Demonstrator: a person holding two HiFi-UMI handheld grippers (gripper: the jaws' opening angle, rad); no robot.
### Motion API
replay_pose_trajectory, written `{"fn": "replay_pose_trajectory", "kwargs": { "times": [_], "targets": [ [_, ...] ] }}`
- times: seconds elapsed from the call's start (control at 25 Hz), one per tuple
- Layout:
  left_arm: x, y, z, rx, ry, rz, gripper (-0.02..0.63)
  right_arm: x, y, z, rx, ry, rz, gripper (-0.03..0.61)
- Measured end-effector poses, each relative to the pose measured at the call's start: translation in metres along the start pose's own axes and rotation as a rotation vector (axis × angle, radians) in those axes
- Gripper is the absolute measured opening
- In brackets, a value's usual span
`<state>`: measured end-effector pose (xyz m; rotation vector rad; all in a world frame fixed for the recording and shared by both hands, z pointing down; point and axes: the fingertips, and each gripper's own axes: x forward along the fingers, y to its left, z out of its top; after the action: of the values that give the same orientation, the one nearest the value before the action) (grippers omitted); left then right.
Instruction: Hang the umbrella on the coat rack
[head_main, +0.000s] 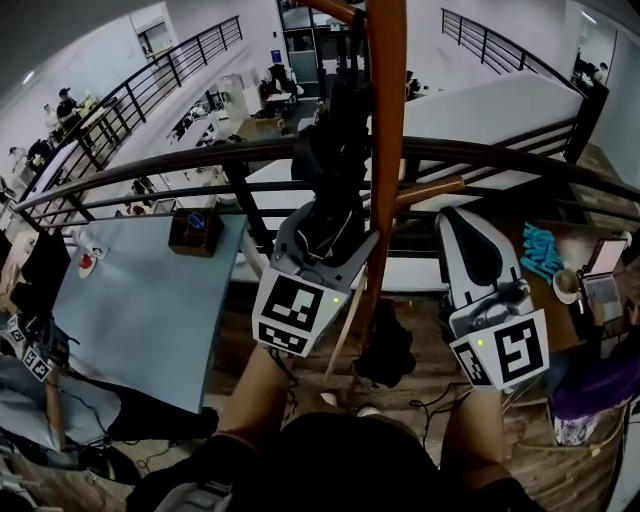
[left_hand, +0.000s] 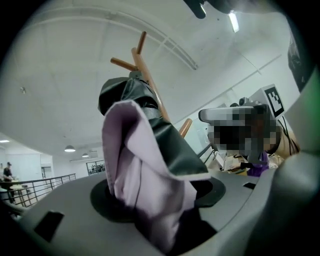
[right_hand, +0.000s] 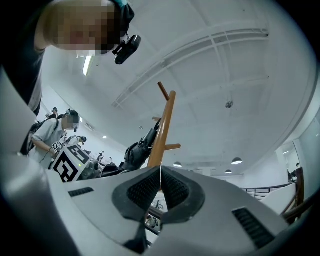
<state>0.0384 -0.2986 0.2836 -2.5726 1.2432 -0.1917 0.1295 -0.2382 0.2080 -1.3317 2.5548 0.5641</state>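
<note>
Starting nearest, the left gripper (head_main: 325, 225), centre of the head view, stands wide open with umbrella (left_hand: 150, 150) cloth loose between its jaws, while the right gripper (right_hand: 161, 185), lower right, is clenched on nothing. The umbrella sits bunched against the rack (head_main: 385, 120) pole, upper centre; what bears it I cannot tell. Its cloth looks soft, light and slippery, likely to slump or slide, so the stiffer shaft or handle, hidden here, seems the safer hold. Beyond, a railing (head_main: 150, 170) crosses the frame.
</note>
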Motion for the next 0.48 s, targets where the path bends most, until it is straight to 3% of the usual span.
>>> {"fn": "replay_pose_trajectory", "kwargs": {
  "times": [0.28,0.48],
  "targets": [
    [0.005,-0.014,0.0,-0.017,-0.01,0.036,0.304,-0.012,0.002,-0.021,0.024,0.023,0.038,0.031],
    [0.004,-0.016,0.002,0.015,-0.014,0.059,0.329,-0.014,0.006,-0.027,0.045,0.024,0.052,0.029]
  ]
}}
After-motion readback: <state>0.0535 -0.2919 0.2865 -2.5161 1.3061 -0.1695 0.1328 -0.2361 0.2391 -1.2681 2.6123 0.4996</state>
